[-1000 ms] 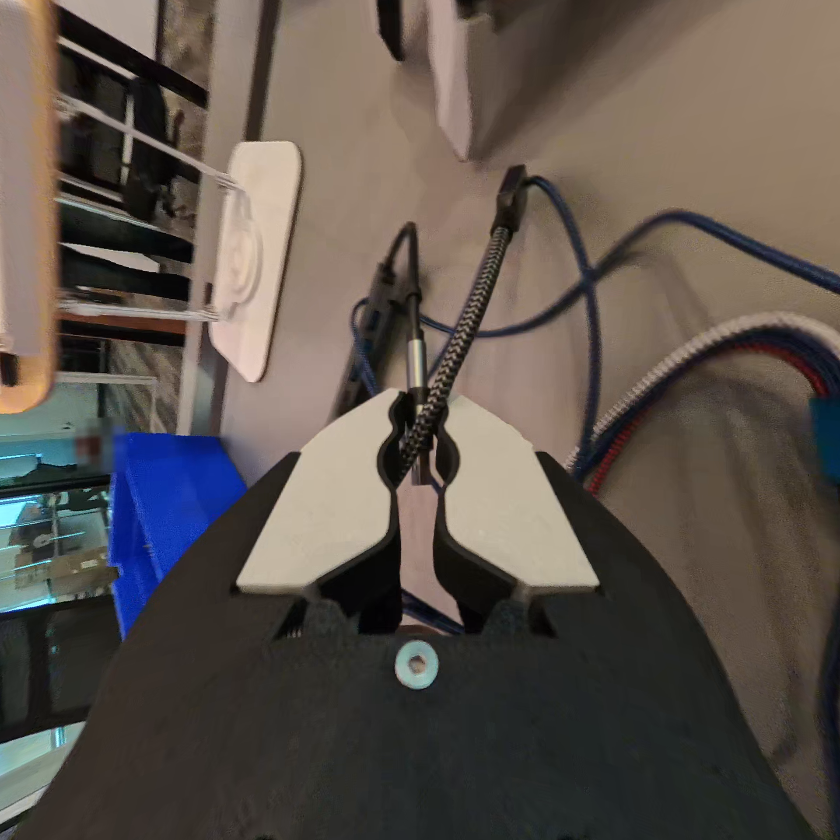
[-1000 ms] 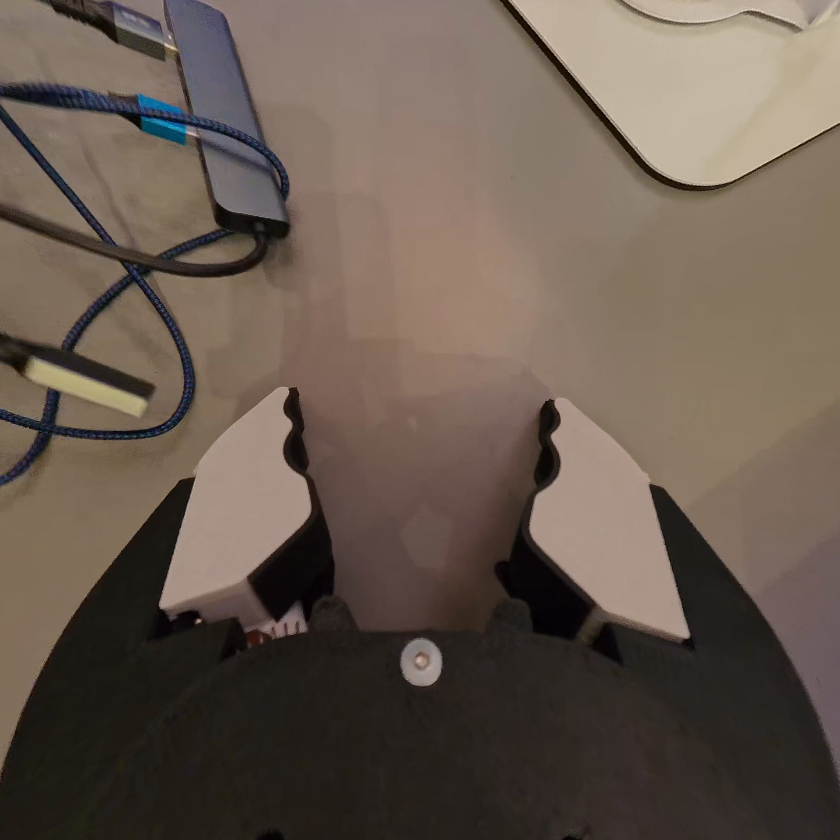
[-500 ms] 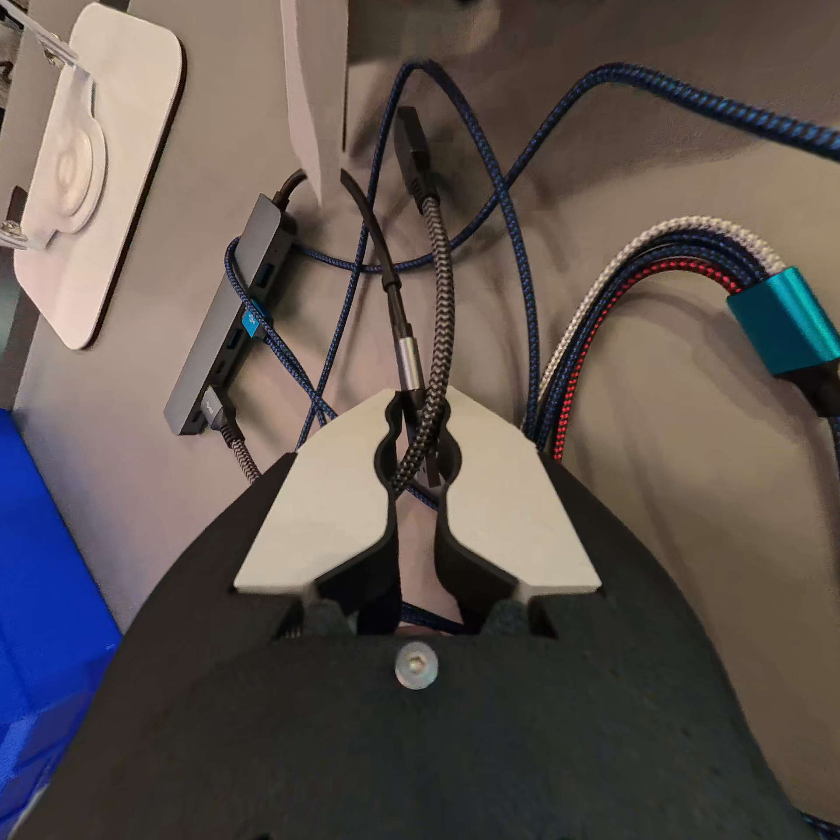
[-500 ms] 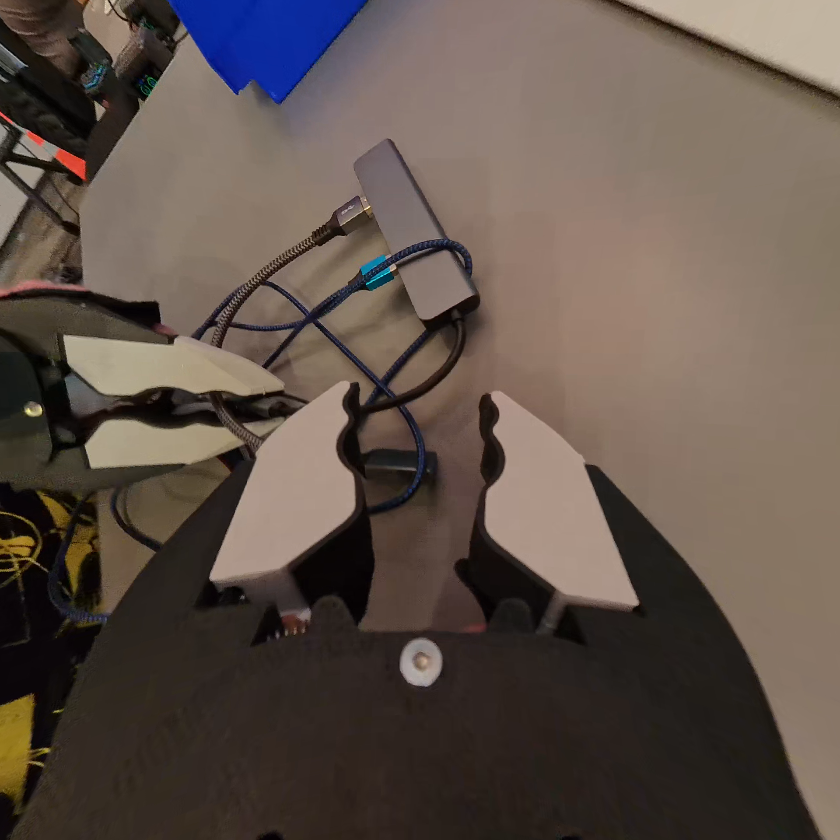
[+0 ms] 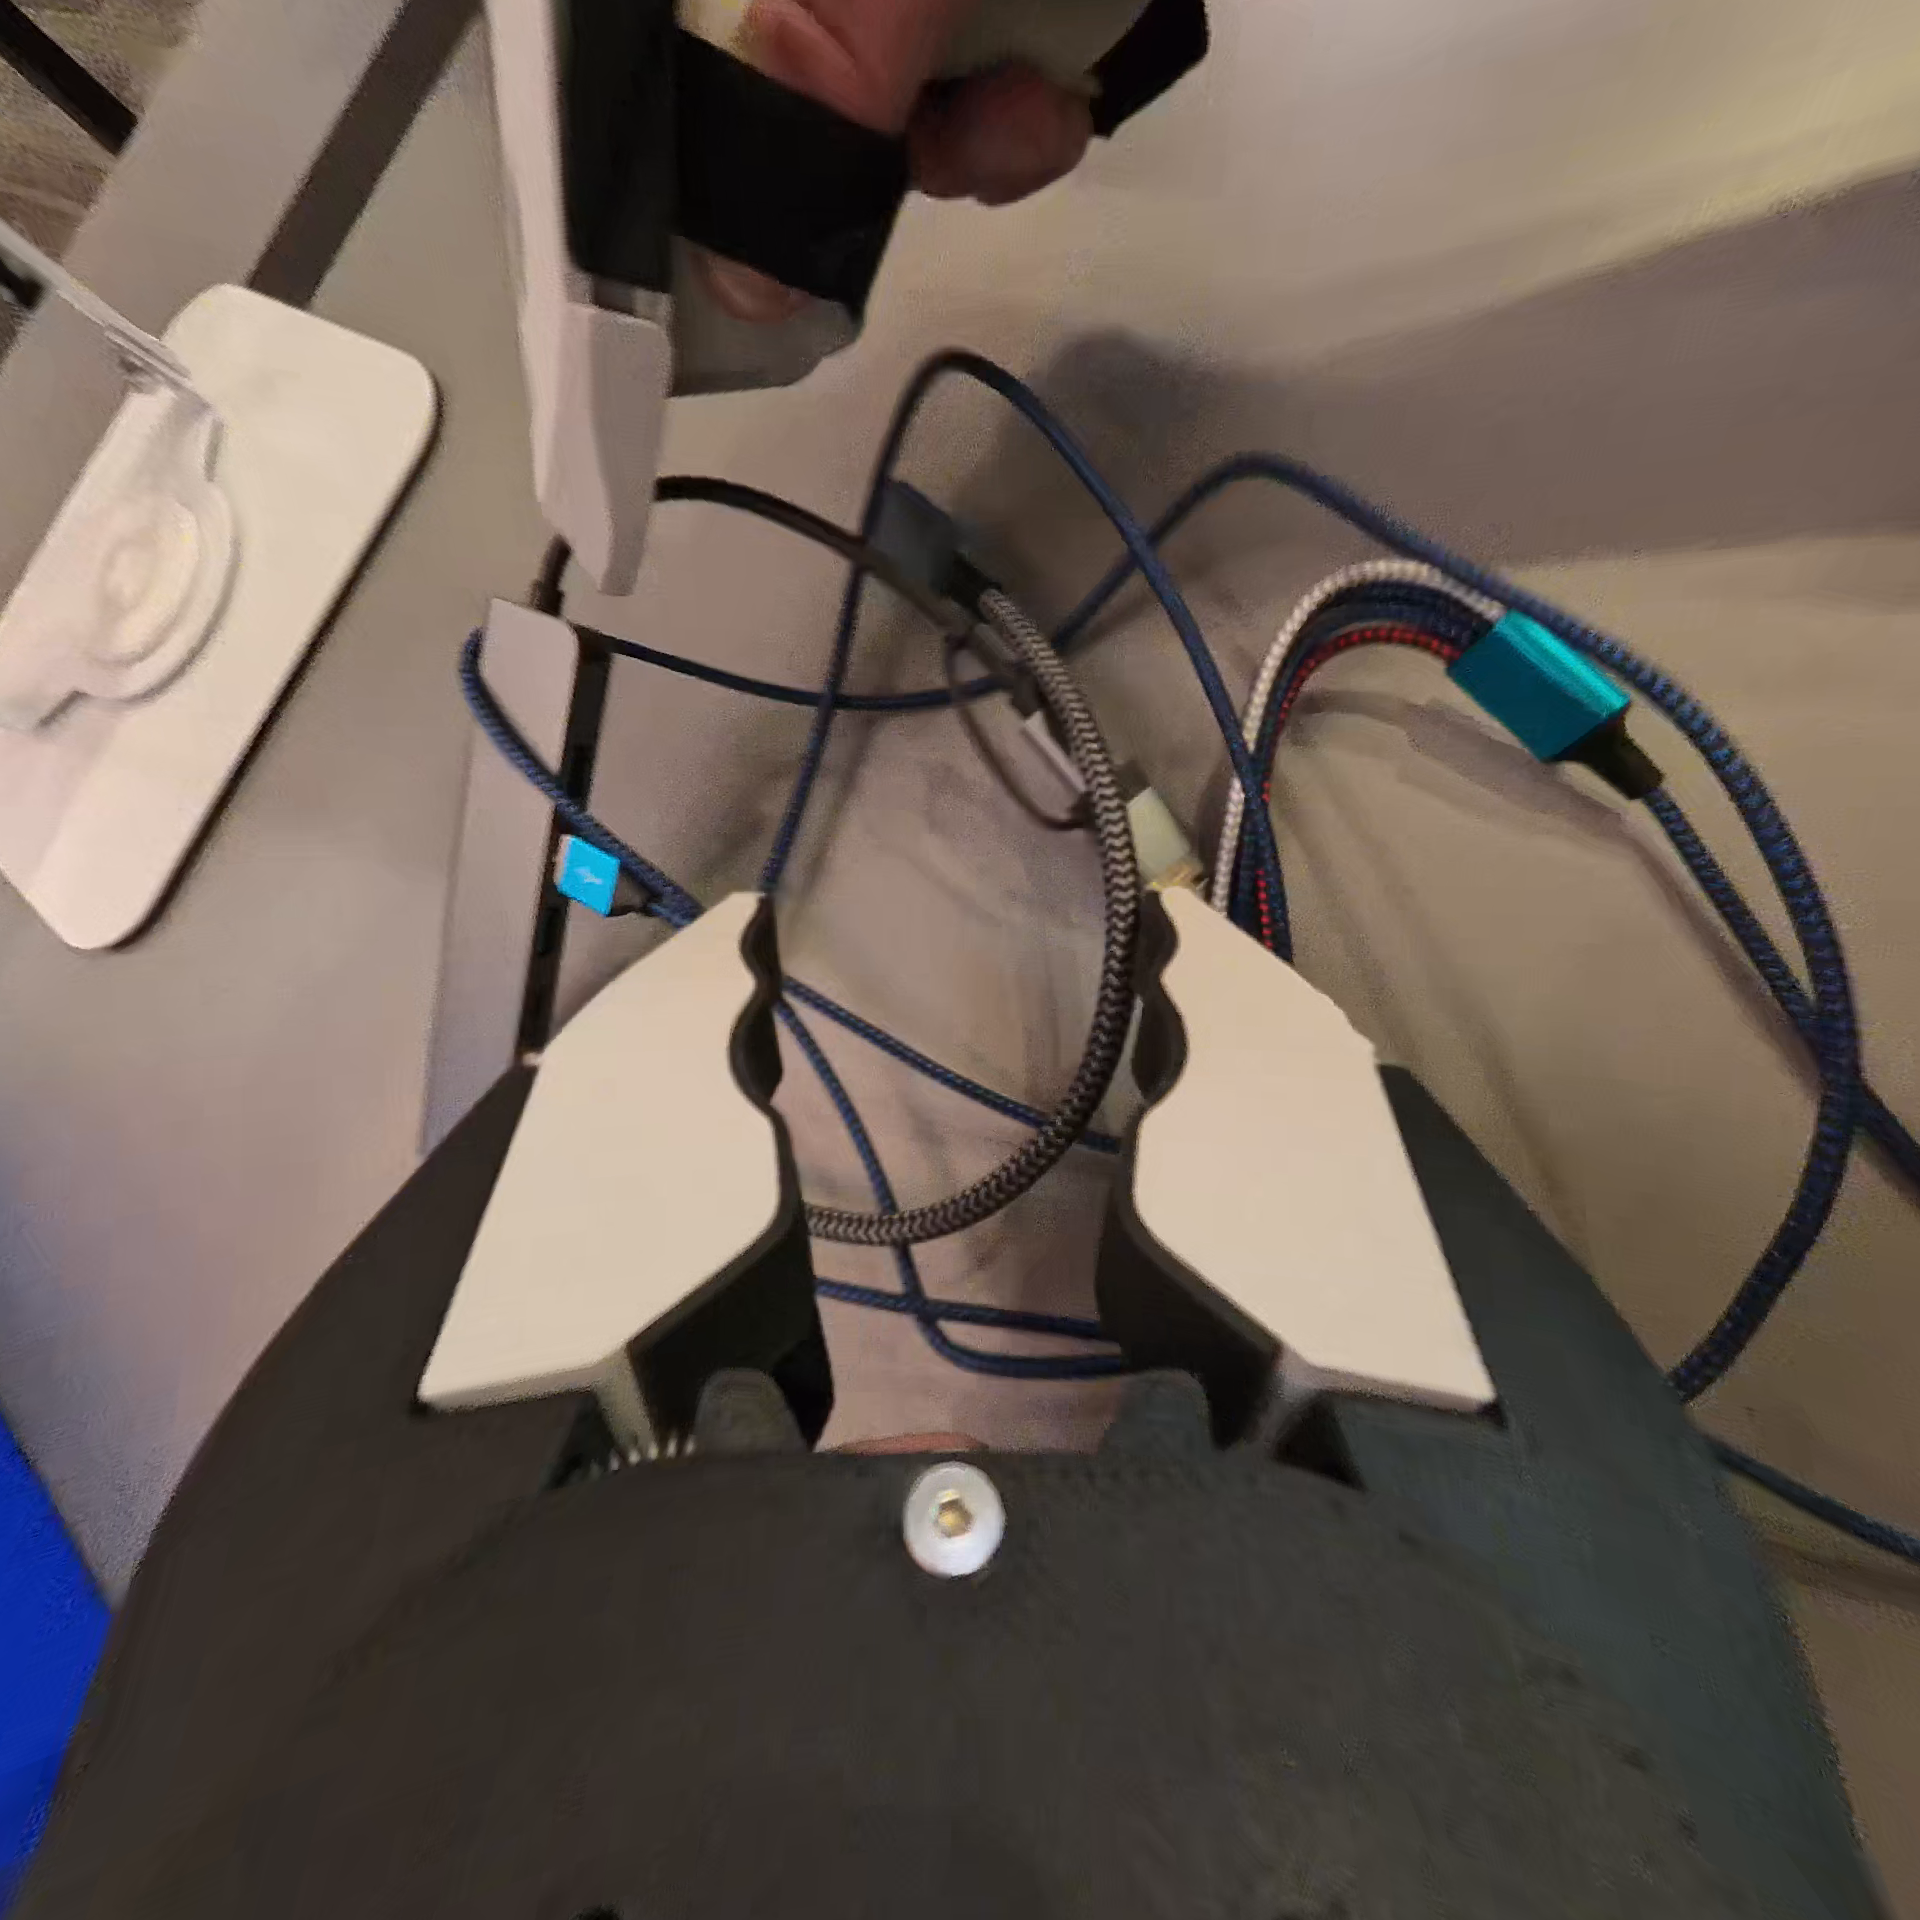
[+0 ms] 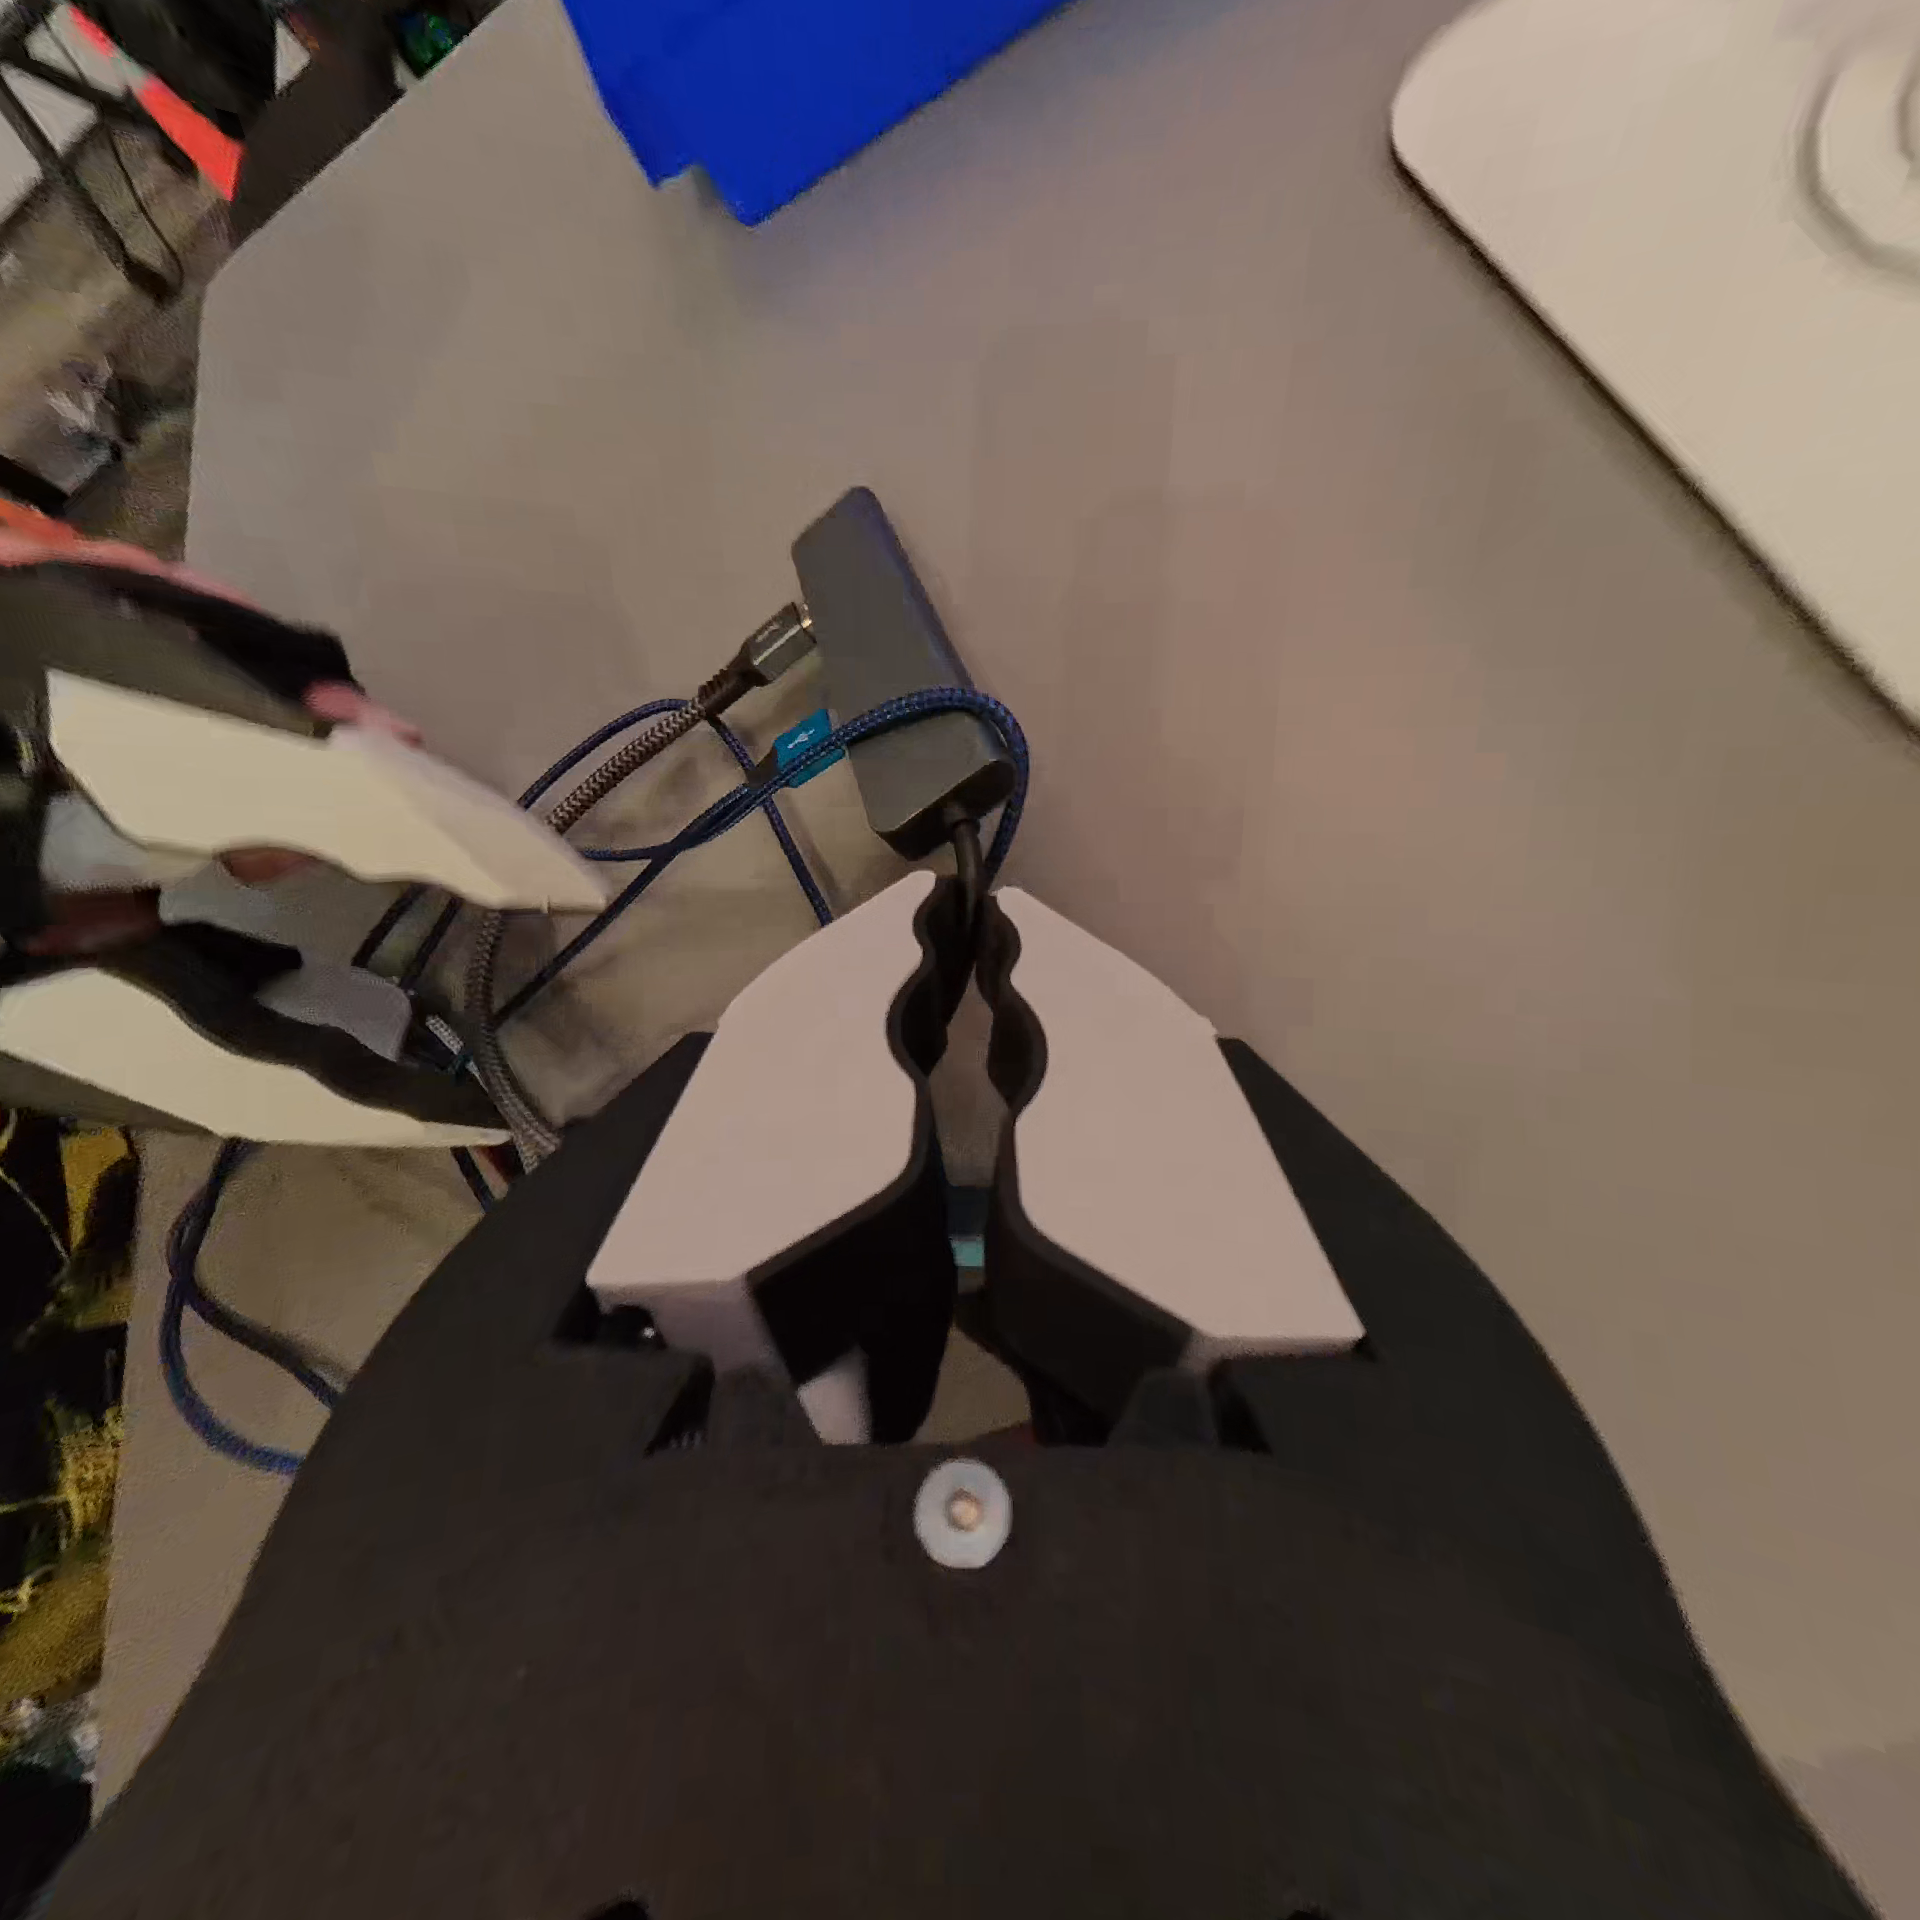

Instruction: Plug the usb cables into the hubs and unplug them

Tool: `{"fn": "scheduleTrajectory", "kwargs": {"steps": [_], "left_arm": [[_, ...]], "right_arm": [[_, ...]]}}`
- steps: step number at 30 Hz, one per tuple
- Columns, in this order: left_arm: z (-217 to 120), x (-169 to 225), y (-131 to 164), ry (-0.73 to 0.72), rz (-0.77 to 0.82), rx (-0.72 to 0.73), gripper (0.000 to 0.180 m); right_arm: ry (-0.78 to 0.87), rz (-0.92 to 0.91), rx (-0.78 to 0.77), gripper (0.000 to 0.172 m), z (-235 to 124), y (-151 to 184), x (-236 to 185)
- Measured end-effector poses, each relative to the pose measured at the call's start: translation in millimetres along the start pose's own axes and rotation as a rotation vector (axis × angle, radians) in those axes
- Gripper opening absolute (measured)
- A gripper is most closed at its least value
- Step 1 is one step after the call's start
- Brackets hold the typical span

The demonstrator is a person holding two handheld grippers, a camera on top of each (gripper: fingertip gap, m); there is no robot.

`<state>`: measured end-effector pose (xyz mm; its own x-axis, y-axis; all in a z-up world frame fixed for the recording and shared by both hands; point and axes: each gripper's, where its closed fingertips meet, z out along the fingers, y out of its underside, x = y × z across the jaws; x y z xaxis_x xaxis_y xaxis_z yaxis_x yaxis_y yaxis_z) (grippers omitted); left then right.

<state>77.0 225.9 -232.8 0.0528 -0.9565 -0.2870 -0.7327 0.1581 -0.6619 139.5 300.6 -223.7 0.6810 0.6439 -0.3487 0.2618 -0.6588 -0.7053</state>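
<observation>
The hub point(image 6: 894, 665) lies flat on the grey surface point(image 6: 1351, 831) with a grey-braided plug point(image 6: 774, 652) and a blue plug point(image 6: 805, 743) seated in its side. The right tongs point(image 6: 961, 914) are clamped on the hub's own black lead point(image 6: 966, 852); best to keep that pull gentle, merely anchoring the hub. The left tongs point(image 5: 951, 914) gape, gripping nothing, the grey braided cable point(image 5: 1101, 935) lying loose between them. The blue bin point(image 6: 810, 83) shows no contents.

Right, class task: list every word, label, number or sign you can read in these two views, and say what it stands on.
No word or number is legible anywhere.
Blue USB plug in the grey hub: a small white mark, too small to read.
Grey metal USB plug: a faint marking, blurred.
</observation>
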Motion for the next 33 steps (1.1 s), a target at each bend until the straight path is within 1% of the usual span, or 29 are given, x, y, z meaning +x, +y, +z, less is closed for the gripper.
{"fn": "scheduleTrajectory", "kwargs": {"steps": [2,5,6,8,10,11,12,13,14,15,16,17,18,20,21,22,24,25,26,28,29,31,33], "left_arm": [[-15.2,-11.1,-13.9,0.026,-0.012,0.06,0.069],[-39.6,-36.8,-35.1,0.099,-0.061,0.151,0.067],[-45.4,-50.7,-38.4,0.105,-0.065,0.165,0.064],[-48.1,-78.2,-36.7,0.13,-0.061,0.14,0.068],[-42.2,-96.4,-34.6,0.197,-0.038,0.133,0.066],[-34.3,-99.8,-29.9,0.255,-0.034,0.099,0.07],[-26.1,-98.6,-26.1,0.327,-0.026,0.068,0.075],[-18.1,-95.3,-24.0,0.398,-0.021,0.055,0.075],[-12.3,-86.2,-20.5,0.499,-0.017,0.035,0.075],[-6.1,-79.4,-15.1,0.57,-0.015,0.001,0.074],[0.5,-75.6,-9.6,0.604,-0.007,-0.03,0.071],[2.5,-67.8,-6.5,0.662,0.001,-0.044,0.066],[0.9,-58.4,-7.3,0.729,0.003,-0.037,0.055],[-0.5,-47.7,-15.3,0.791,-0.007,0.005,0.015],[0.2,-45.0,-18.0,0.801,-0.013,0.017,0.013],[3.4,-47.9,-23.3,0.776,-0.038,0.048,0.012],[1.9,-54.0,-35.7,0.783,-0.126,0.131,0.009],[2.2,-60.2,-40.4,0.767,-0.168,0.17,0.009],[3.9,-66.2,-42.1,0.746,-0.214,0.184,0.008],[3.5,-71.3,-46.6,0.721,-0.254,0.233,0.009],[3.2,-74.1,-49.7,0.705,-0.286,0.251,0.009],[0.7,-75.3,-55.4,0.695,-0.32,0.278,0.008],[-2.4,-72.6,-61.8,0.698,-0.338,0.293,0.008]], "right_arm": [[0.024,-0.088,-0.026,0.003,-9.6,-8.6,-6.0],[0.049,-0.213,-0.053,0.002,-24.6,-21.2,-14.6],[0.051,-0.253,-0.049,0.002,-29.1,-25.8,-18.0],[0.052,-0.321,-0.05,0.002,-37.0,-31.7,-23.7],[0.05,-0.413,-0.048,0.002,-42.4,-36.2,-29.9],[0.036,-0.448,-0.043,0.002,-44.6,-38.7,-34.6],[0.019,-0.485,-0.038,0.002,-46.5,-41.1,-40.0],[0.013,-0.521,-0.038,0.002,-48.3,-43.3,-44.0],[0.014,-0.555,-0.04,0.002,-50.1,-45.7,-47.0],[0.013,-0.585,-0.039,0.002,-52.1,-48.5,-50.3],[0.009,-0.605,-0.037,0.002,-54.0,-51.1,-53.3],[0.009,-0.623,-0.037,0.002,-55.9,-53.4,-55.0],[0.009,-0.641,-0.039,0.002,-57.7,-55.1,-56.3],[0.013,-0.666,-0.037,0.002,-61.2,-59.4,-57.3],[0.024,-0.671,-0.033,0.002,-62.5,-62.6,-55.8],[0.05,-0.669,-0.024,0.002,-63.6,-67.2,-52.3],[0.119,-0.617,0.012,0.004,-68.6,-78.7,-41.4],[0.142,-0.577,0.037,0.025,-73.9,-84.1,-38.2],[0.158,-0.551,0.069,0.033,-81.2,-88.4,-38.3],[0.146,-0.525,0.123,0.026,-94.4,-89.3,-49.8],[0.108,-0.505,0.123,0.023,-96.2,-84.1,-60.3],[-0.018,-0.46,0.11,0.024,-88.5,-69.6,-86.6],[-0.048,-0.434,0.116,0.026,-71.0,-61.0,-97.5]]}}
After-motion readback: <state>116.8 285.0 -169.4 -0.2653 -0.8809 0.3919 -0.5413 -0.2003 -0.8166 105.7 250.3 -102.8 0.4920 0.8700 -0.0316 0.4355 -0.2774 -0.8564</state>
